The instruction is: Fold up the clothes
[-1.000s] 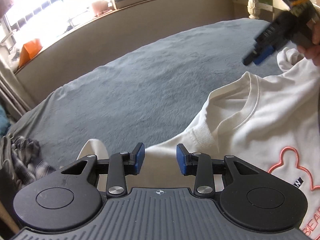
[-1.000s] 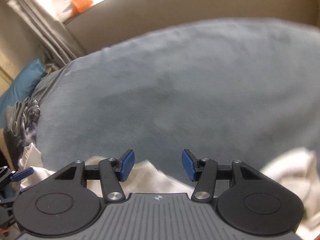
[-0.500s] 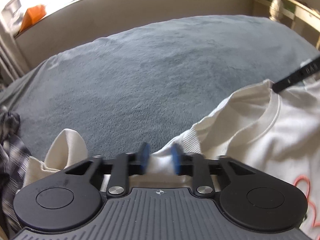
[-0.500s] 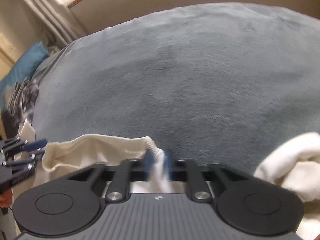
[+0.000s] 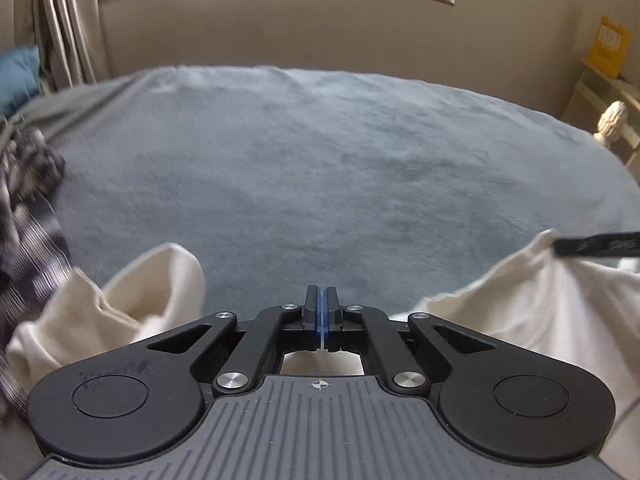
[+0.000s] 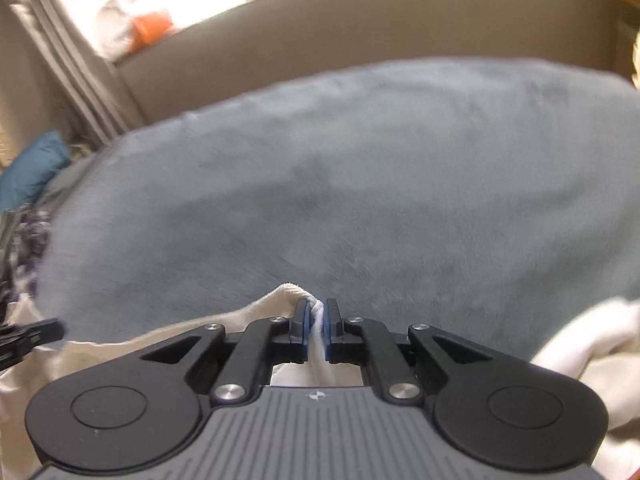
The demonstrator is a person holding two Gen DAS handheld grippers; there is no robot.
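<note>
Two grips are set, one in each of my hands. In my right gripper [image 6: 316,326] the blue pads have pinched a ridge of white ribbed cloth, which stands up between them as a thick fold; it looks like the neckband or shoulder edge of the cream sweatshirt [image 6: 120,360]. My left gripper [image 5: 321,320] has its pads pressed almost flat together, with only a thin pale sliver showing in the slit, so I take it that it pinches a thin layer of the same garment, though the cloth between them is barely visible. In the left view the sweatshirt spreads to both sides of my fingers: a bunched sleeve [image 5: 132,304] to the left, and the body rising to the right, where the dark tip of my other gripper bites its edge. Beyond lies the grey-blue bedspread [image 5: 320,180], bare across its middle. A dark checked garment [image 5: 28,216] is heaped at its left edge, a teal pillow [image 6: 28,176] behind that, curtains [image 5: 68,20] and a bright windowsill at the back.

I judge the step to be the pick-up at the shoulders, before any fold is made. Next I should lift both hands together, keep them level and apart so the cloth hangs taut, then lay it flat on the bedspread. With so little cloth in the left pads, it may slip.
</note>
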